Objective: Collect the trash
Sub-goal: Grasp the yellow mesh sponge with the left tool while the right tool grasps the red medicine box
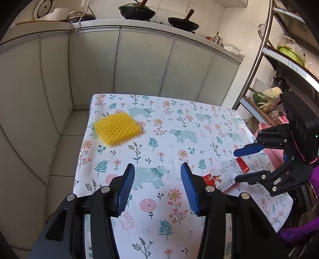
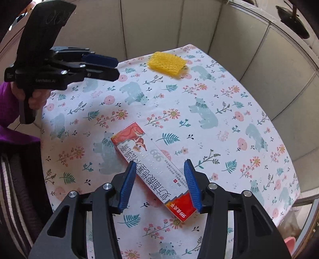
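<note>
A long white and red medicine box (image 2: pixel 153 169) lies flat on the floral tablecloth (image 2: pixel 219 123). My right gripper (image 2: pixel 159 165) is open and its jaws stand on either side of the box, just above it. The box also shows in the left wrist view (image 1: pixel 225 177), under the right gripper (image 1: pixel 236 166). A yellow foam net (image 1: pixel 116 129) lies at the table's far left corner, and also shows in the right wrist view (image 2: pixel 166 63). My left gripper (image 1: pixel 157 169) is open and empty above the tablecloth (image 1: pixel 169 123). It also shows in the right wrist view (image 2: pixel 116 67).
Grey kitchen cabinets (image 1: pixel 139 59) stand behind the table, with woks (image 1: pixel 137 10) on the counter above. A metal shelf rack (image 1: pixel 265 59) with vegetables stands at the right. A pink tub (image 1: pixel 267 129) sits beside the table's right edge. Tiled floor (image 1: pixel 65 149) lies left of the table.
</note>
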Tool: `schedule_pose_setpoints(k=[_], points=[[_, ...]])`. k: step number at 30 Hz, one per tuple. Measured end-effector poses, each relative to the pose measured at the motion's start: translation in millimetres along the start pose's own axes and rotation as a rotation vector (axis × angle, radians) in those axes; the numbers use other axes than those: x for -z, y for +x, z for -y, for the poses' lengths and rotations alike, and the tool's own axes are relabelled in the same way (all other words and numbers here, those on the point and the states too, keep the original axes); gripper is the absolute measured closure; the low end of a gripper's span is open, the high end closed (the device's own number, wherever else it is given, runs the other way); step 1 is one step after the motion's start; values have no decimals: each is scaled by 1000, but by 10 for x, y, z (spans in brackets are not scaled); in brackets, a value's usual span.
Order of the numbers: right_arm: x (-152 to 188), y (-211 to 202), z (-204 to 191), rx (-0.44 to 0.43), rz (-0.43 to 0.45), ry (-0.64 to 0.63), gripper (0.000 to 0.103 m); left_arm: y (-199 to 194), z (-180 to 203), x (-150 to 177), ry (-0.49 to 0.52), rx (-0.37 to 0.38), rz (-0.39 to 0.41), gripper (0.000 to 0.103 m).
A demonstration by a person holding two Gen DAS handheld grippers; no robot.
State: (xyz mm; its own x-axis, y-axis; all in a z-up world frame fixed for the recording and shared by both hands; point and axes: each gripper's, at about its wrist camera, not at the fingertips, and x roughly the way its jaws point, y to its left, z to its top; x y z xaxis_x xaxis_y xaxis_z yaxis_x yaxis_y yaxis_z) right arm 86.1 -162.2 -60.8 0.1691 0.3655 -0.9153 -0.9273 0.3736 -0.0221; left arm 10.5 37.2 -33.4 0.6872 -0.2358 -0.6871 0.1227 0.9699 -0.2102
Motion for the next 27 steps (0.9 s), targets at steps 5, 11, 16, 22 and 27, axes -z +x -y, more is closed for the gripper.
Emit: schedule_pose_setpoints(k=[5,11,16,22,27], points=[[-47,189,-14,11,-64,-91,45,58,-91,-75,-12,12,-14,56],[-44,322,97,-29,-59,-38,44,167,-190,-100,-21,-4,-36,56],[98,246,128,-23,-18,79,45,215,-276,-196,-1,-34,-28,56],[360,121,219,71,37,336,48,379,-331,-439,76,-61,-22,56],[646,-35,343,88,93,573,50,668,-371,-592,100,-122,-38,56]])
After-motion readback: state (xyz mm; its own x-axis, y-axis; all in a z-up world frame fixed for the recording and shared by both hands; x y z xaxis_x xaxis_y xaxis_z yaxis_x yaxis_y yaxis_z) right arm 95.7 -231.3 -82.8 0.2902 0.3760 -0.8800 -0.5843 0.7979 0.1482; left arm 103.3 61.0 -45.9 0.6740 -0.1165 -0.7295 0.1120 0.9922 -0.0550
